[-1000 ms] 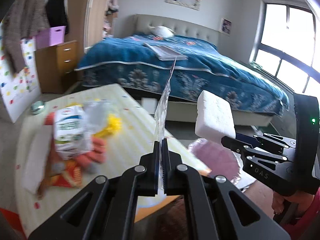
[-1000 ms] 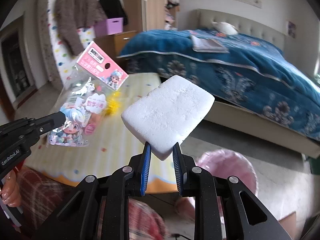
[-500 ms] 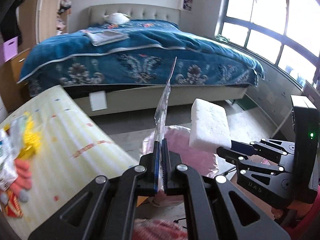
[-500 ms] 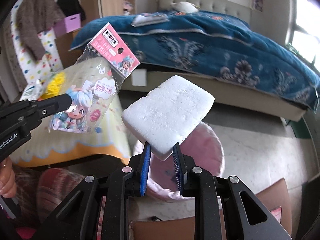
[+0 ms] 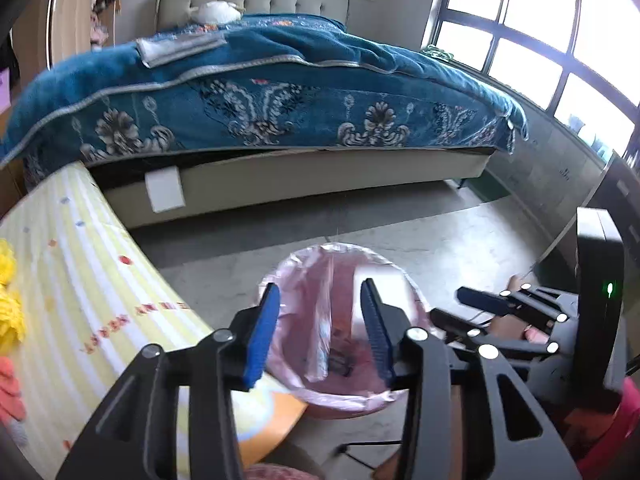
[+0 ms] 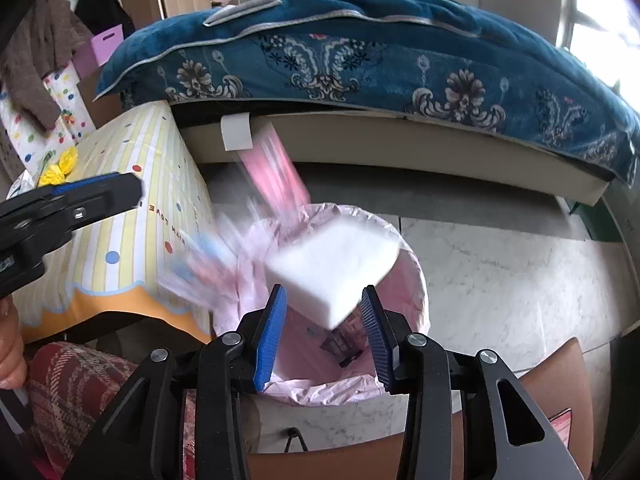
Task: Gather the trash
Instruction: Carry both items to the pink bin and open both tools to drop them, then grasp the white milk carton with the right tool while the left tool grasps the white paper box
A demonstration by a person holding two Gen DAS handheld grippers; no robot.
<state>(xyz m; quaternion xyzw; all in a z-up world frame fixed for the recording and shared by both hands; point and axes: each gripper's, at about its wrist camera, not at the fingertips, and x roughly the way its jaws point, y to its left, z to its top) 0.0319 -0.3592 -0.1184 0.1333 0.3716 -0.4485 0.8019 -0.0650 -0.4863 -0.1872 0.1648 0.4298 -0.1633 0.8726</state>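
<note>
A bin with a pink liner stands on the floor under both grippers. My left gripper is open above it, and a clear plastic packet falls edge-on between its blue pads into the bin. In the right wrist view that packet is a pink blur over the rim. My right gripper is open, and a white foam block drops free between its pads toward the bin. The right gripper also shows at the right of the left wrist view.
A low table with a yellow striped cloth stands left of the bin, with yellow crumpled trash on it. A bed with a blue cover lies behind. A brown cardboard piece lies right of the bin.
Both grippers moved over the bin and tilted down, then opened. The plastic packet left the left gripper and the foam block left the right gripper; both are falling.
</note>
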